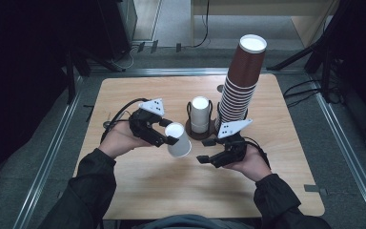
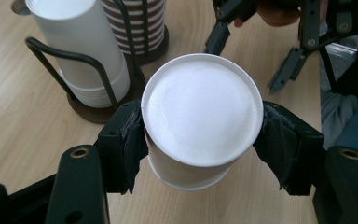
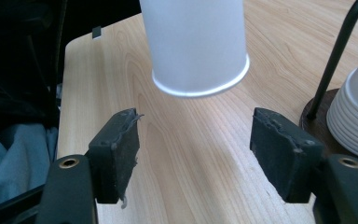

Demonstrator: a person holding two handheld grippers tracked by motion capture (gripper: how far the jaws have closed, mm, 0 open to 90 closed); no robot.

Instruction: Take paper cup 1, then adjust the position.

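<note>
1. The left gripper (image 1: pixel 167 136) is clamped on a white paper cup (image 1: pixel 178 139), held upside down with its closed base up and its open rim toward the table (image 1: pixel 138 186); in the high view the cup hangs above the wood, near the table's middle.
2. The right gripper (image 1: pixel 205 153) stands with its jaws spread and nothing between them, just right of the cup and apart from it.
3. The left gripper view looks down on the cup's round base (image 2: pixel 201 109), with one black pad (image 2: pixel 127 144) pressed against each side of the wall just under the base.
4. The right gripper view shows the same cup (image 3: pixel 196 44) from the side, its rolled rim clear of the wood and beyond the open pads (image 3: pixel 119 149).
5. Behind the cup stands a dark wire holder (image 1: pixel 200 131) with a short stack of white cups (image 1: pixel 200 113); the high view alone shows the tall stack of brown cups (image 1: pixel 242 81) beside it in full height, top cup base-up.
6. The table is pale wood with rounded corners, standing on grey floor with metal rails along its sides; cables lie on the floor, and dark stands and light wooden furniture sit at the far end.
</note>
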